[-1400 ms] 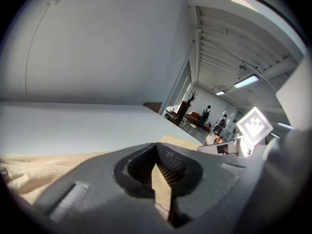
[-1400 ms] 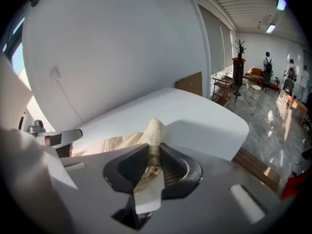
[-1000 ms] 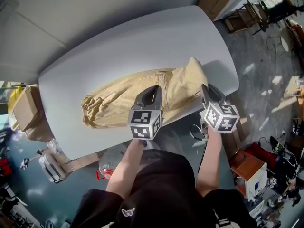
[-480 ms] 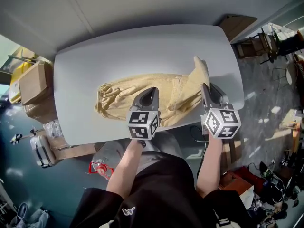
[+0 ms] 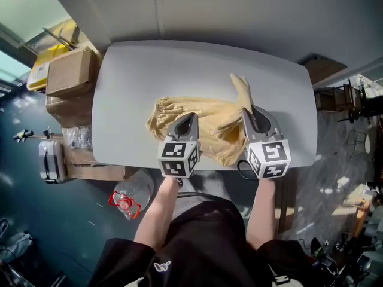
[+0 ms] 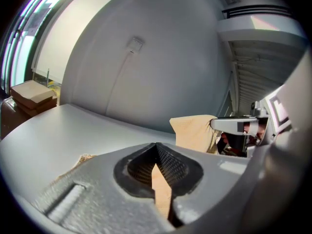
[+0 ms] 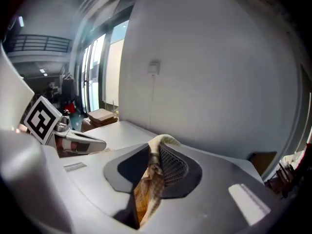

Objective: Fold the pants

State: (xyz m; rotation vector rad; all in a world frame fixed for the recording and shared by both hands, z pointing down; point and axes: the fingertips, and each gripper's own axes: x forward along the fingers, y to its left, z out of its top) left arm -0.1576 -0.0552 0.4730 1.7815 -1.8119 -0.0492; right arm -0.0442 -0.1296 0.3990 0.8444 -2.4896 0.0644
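Mid-fold: both grippers have hold of the pants (image 5: 200, 113) on the grey table (image 5: 128, 76).
My left gripper (image 5: 190, 119) is clamped tight on a thin layer of tan cloth. My right gripper (image 5: 246, 113) pinches a thicker bunch at the raised end. The pants lie rumpled mid-table, gathered end to the left. Next, I judge: carry the held edge across, align it, lay it flat, then release.

A pale grey table (image 5: 137, 70) with rounded corners stands against a plain grey wall (image 5: 239, 5). Cardboard boxes (image 5: 69, 70) and a suitcase (image 5: 51, 160) sit on the dark glossy floor (image 5: 36, 220) at its left. Tall windows (image 7: 92, 77) admit daylight.
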